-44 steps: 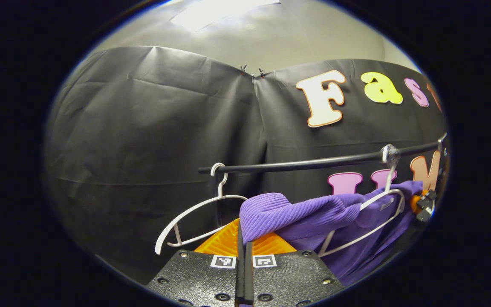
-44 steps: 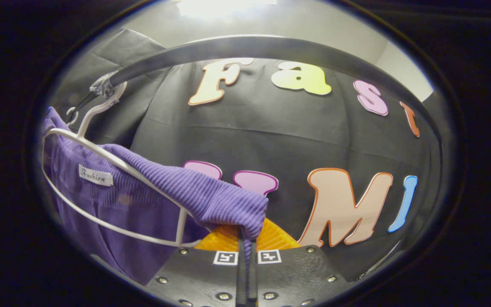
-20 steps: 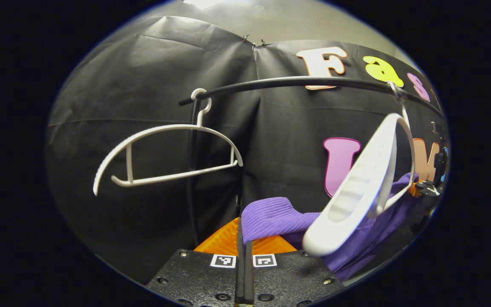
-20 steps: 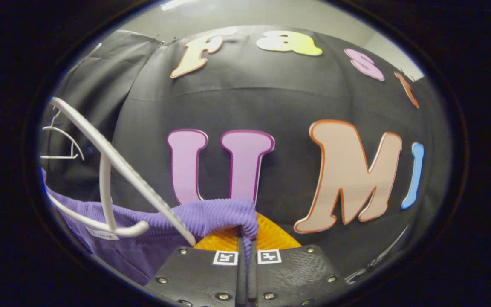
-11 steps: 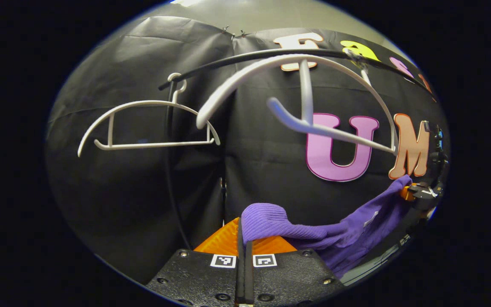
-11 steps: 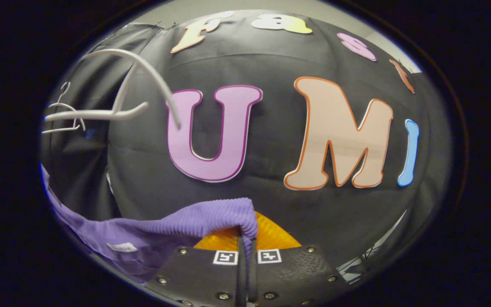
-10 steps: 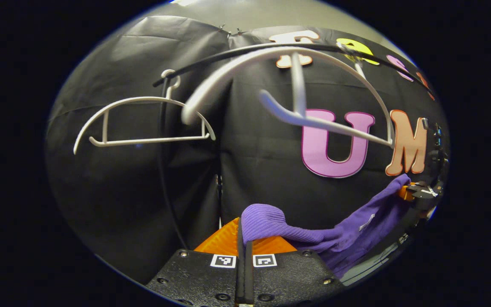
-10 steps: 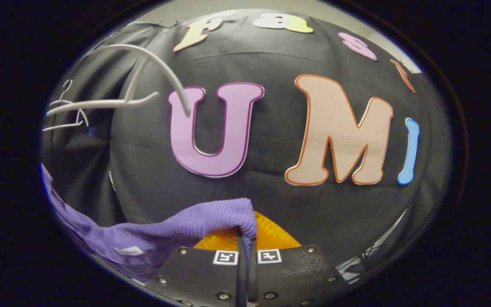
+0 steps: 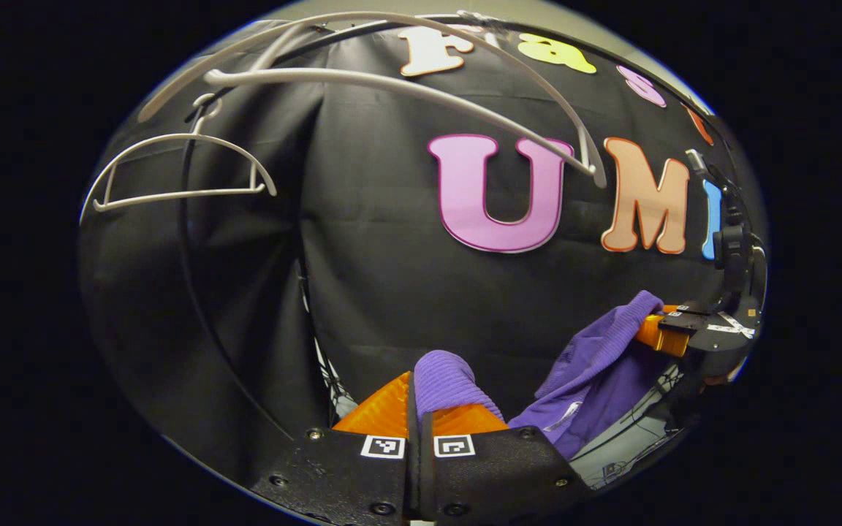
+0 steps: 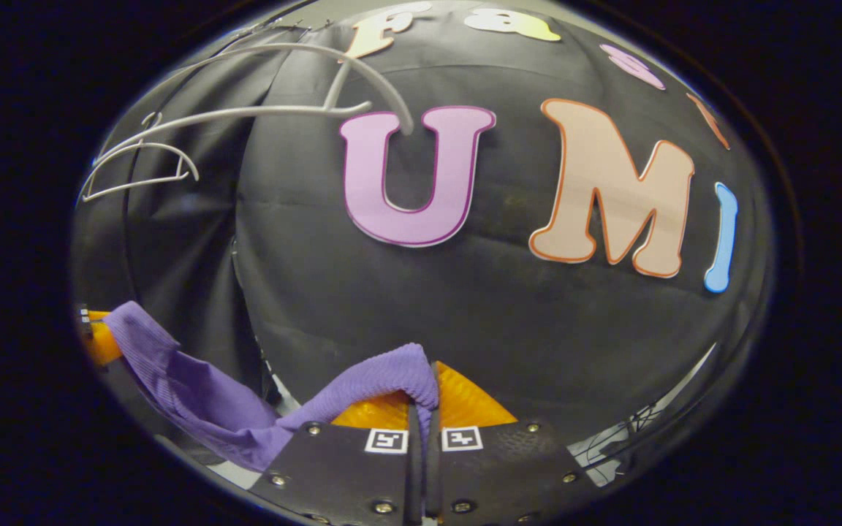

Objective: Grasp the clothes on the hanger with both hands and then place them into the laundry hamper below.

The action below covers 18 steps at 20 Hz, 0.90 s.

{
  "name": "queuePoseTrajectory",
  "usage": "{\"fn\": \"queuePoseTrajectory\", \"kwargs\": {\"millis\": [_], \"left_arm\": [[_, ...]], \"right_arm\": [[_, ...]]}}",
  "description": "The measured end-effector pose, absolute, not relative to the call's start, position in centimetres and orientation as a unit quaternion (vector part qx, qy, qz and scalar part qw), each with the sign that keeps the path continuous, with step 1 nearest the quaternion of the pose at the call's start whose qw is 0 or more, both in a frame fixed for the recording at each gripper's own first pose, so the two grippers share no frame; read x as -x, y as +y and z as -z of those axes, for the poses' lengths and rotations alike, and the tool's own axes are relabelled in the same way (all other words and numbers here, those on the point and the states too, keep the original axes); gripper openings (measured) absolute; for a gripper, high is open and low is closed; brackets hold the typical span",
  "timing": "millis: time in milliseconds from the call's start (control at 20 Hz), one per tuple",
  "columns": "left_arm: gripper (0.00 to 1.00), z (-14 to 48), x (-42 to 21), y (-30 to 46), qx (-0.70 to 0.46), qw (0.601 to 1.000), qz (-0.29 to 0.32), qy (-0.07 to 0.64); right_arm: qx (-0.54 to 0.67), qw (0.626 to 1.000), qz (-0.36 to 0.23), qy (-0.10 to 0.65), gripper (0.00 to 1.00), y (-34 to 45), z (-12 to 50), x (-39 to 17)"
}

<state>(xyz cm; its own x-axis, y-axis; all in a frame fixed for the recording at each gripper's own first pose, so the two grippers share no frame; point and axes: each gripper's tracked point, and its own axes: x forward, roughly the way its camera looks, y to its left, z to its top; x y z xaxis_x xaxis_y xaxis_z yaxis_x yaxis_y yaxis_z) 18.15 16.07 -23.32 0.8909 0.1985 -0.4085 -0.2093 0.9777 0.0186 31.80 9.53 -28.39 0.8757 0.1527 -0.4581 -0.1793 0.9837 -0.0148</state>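
Left hand-held gripper [image 9: 418,409] and right hand-held gripper [image 10: 422,409], bottom centre, each clamped on the purple garment [image 9: 596,365]; two bare white hangers [image 9: 180,164] upper left.

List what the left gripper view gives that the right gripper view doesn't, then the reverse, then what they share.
Left gripper view: the left gripper close up at the bottom, shut on a fold of the purple garment, and the right gripper from outside at the right edge, clamping the other end.
Right gripper view: the right gripper close up, shut on its fold, with the left gripper at the far left edge.
Shared: the garment sagging between the grippers, and high up the bare nearer white hanger and farther white hanger.
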Motion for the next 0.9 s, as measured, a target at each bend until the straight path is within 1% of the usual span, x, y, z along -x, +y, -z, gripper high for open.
{"fn": "queuePoseTrajectory", "kwargs": {"millis": [150,200,350,400,450,500,600,650,700,750,900], "left_arm": [[0.01,25.1,-17.8,14.2,0.025,0.967,-0.088,0.236],[0.04,25.8,-17.7,13.5,0.028,0.966,-0.083,0.244],[0.06,28.1,-17.2,12.0,0.034,0.960,-0.069,0.268],[0.09,29.1,-16.8,11.7,0.034,0.956,-0.069,0.282],[0.02,29.9,-16.3,11.5,0.034,0.953,-0.071,0.292],[0.14,30.9,-16.0,11.4,0.035,0.949,-0.073,0.304],[0.22,31.8,-15.1,11.2,0.037,0.944,-0.075,0.320],[0.30,32.5,-14.6,11.3,0.040,0.940,-0.076,0.331],[0.41,32.9,-14.1,11.2,0.044,0.937,-0.077,0.339],[0.42,33.3,-13.7,10.9,0.049,0.934,-0.078,0.344],[0.70,33.3,-13.9,10.6,0.056,0.932,-0.078,0.350]], "right_arm": [[0.026,0.959,-0.102,0.264,0.03,9.8,30.2,-30.3],[0.024,0.955,-0.106,0.276,0.03,9.7,30.9,-29.7],[0.029,0.942,-0.118,0.314,0.04,9.6,33.3,-28.2],[0.032,0.936,-0.126,0.326,0.05,9.6,34.2,-27.3],[0.034,0.930,-0.134,0.341,0.06,9.8,35.1,-26.6],[0.035,0.923,-0.141,0.356,0.07,9.8,35.8,-25.6],[0.040,0.914,-0.146,0.376,0.07,9.9,37.0,-24.8],[0.042,0.910,-0.150,0.385,0.07,10.1,37.3,-24.7],[0.045,0.906,-0.153,0.392,0.10,10.2,37.3,-24.0],[0.049,0.901,-0.156,0.401,0.09,10.2,37.6,-23.4],[0.053,0.897,-0.161,0.409,0.13,10.3,38.3,-22.3]]}}
